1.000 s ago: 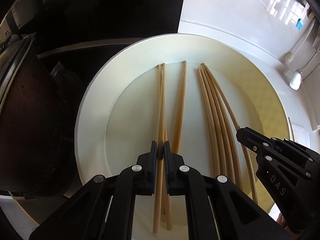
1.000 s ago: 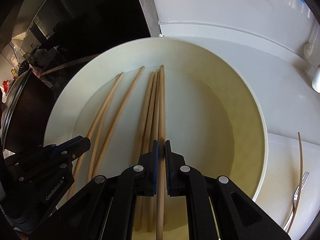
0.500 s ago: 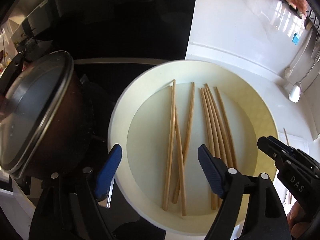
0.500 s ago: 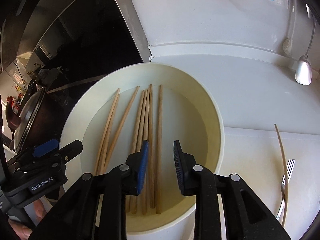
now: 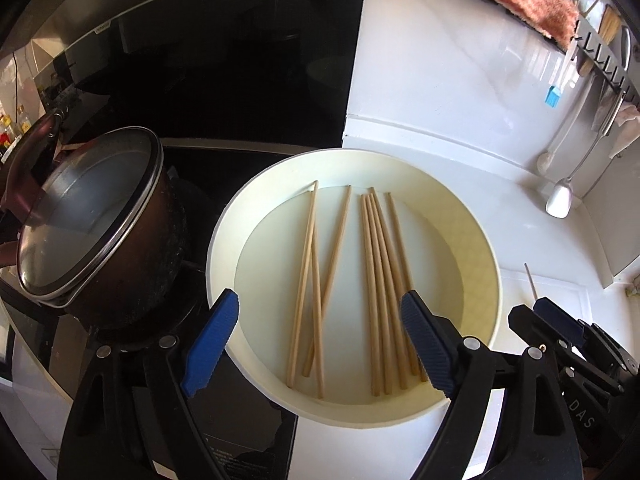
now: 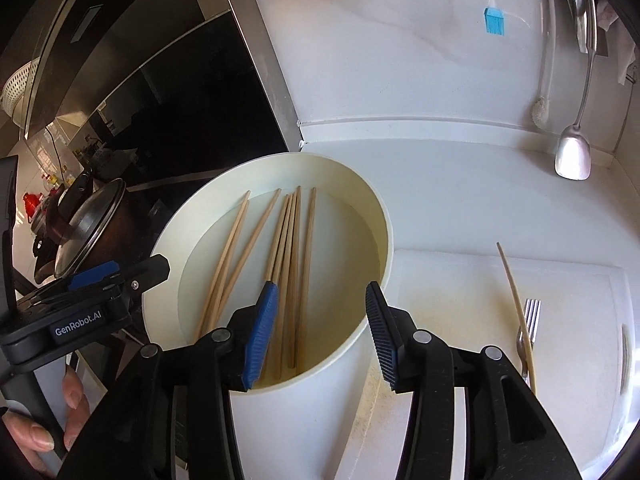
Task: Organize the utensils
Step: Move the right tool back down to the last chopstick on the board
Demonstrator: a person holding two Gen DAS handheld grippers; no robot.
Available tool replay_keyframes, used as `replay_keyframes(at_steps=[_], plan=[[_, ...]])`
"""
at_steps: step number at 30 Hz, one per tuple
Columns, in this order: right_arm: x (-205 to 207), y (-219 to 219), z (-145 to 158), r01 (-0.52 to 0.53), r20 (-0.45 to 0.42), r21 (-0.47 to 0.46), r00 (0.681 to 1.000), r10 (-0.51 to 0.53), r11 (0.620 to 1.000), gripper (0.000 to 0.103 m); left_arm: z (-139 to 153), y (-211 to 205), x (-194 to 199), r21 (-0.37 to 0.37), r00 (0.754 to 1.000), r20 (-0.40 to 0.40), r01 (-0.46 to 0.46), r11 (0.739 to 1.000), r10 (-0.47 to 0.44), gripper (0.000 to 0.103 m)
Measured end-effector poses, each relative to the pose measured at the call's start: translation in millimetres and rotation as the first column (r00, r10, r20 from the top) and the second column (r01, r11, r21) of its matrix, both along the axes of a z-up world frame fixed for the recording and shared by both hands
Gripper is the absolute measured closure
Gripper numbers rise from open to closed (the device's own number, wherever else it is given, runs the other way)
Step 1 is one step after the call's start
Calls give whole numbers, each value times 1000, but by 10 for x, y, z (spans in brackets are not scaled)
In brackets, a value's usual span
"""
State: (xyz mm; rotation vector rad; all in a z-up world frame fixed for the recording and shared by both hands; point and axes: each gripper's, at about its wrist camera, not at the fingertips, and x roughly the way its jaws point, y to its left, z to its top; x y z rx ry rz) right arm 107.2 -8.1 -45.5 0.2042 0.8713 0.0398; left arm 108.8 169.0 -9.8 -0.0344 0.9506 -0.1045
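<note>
A round cream bowl [image 5: 360, 153] [image 6: 385, 220] holds several wooden chopsticks [image 5: 376, 280] [image 6: 292, 248] lying flat, three loosely on the left and a tighter bunch on the right. My left gripper [image 5: 320, 320] hovers above the bowl's near edge. Its jaws are opening wide and nothing is between the blue pads. My right gripper [image 6: 320, 304] hangs over the bowl's right rim, its jaws also opening and empty. Each gripper shows in the other's view: the left [image 6: 100, 292], the right [image 5: 560, 328]. One more chopstick [image 6: 516, 300] lies across a fork [image 6: 530, 320] on a white cutting board [image 6: 460, 300].
A brown pot [image 5: 120, 272] with a glass lid [image 5: 80, 216] stands on the black stove, close to the bowl's left side. A metal spatula [image 6: 572, 156] and a blue brush [image 6: 494, 20] hang on the white back wall. A person's hand [image 6: 72, 400] holds the left gripper.
Both grippers were shut on chopsticks inside the bowl. They have let go, opened and risen back from the bowl. The released chopsticks now lie in it.
</note>
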Motion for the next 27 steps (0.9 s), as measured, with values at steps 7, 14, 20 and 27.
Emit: replay_keyframes(at_steps=[7, 14, 20, 27], plan=[[-325, -271, 73, 7, 23, -6, 1000, -7, 1000, 52, 97, -225, -254, 3, 1000, 29, 3, 1000, -3, 20], [-754, -749, 68, 25, 16, -4, 1000, -25, 1000, 49, 62, -612, -598, -9, 1000, 18, 7, 1000, -6, 15], [-1149, -1253, -19, 52, -2, -25, 999, -52, 998, 46, -76, -1065, -907, -15, 1000, -23, 16, 1000, -17, 10], [-1441, -1765, -255, 52, -18, -24, 998, -53, 998, 46, -245, -1458, -1264, -1, 999, -36, -28, 1000, 28, 9]])
